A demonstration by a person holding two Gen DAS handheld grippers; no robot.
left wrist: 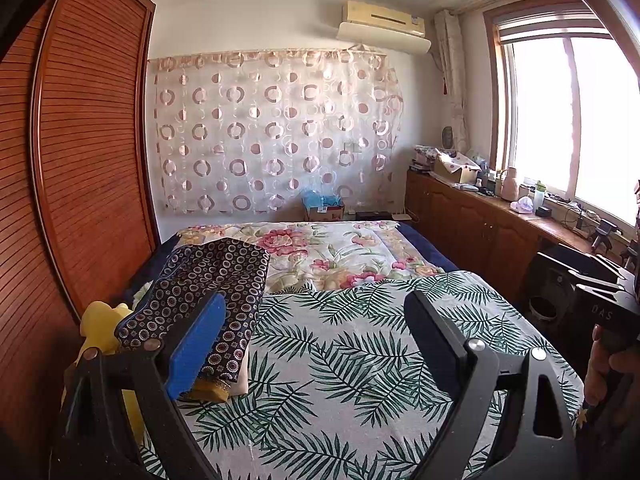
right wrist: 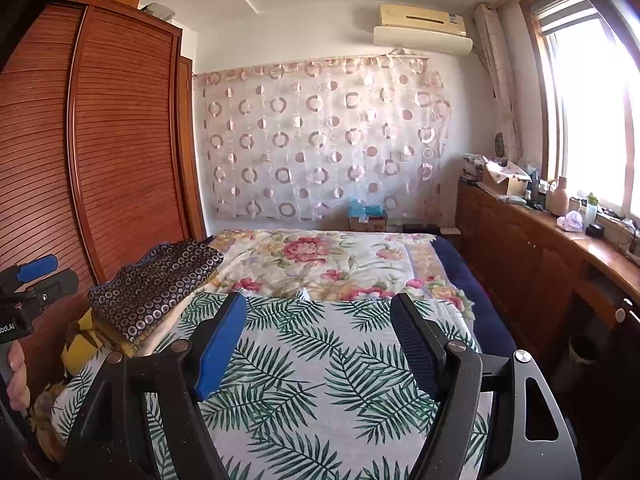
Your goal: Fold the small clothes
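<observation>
Left gripper (left wrist: 316, 320): jaws wide apart, nothing between them, held above the near end of the bed (left wrist: 472, 264); blue pad on one finger, black ribbed pad on the other; right gripper (right wrist: 318, 328): likewise spread and empty, over the same leaf-print sheet (right wrist: 320, 392); a hand (right wrist: 16, 376) grips a handle at the left edge of the right wrist view.
Clothes: folded dark garment (left wrist: 208, 296) with ring pattern, topmost on a small stack at the bed's left edge, just beyond the left gripper's blue pad; cream and mustard pieces beneath; yellow item (left wrist: 100, 328) beside the stack.
Bedding: floral quilt (left wrist: 340, 252) over the far half.
Surroundings: slatted wardrobe (left wrist: 80, 160) along the left; circle-print curtain (left wrist: 272, 128) on the far wall; window (left wrist: 568, 120) at the right.
</observation>
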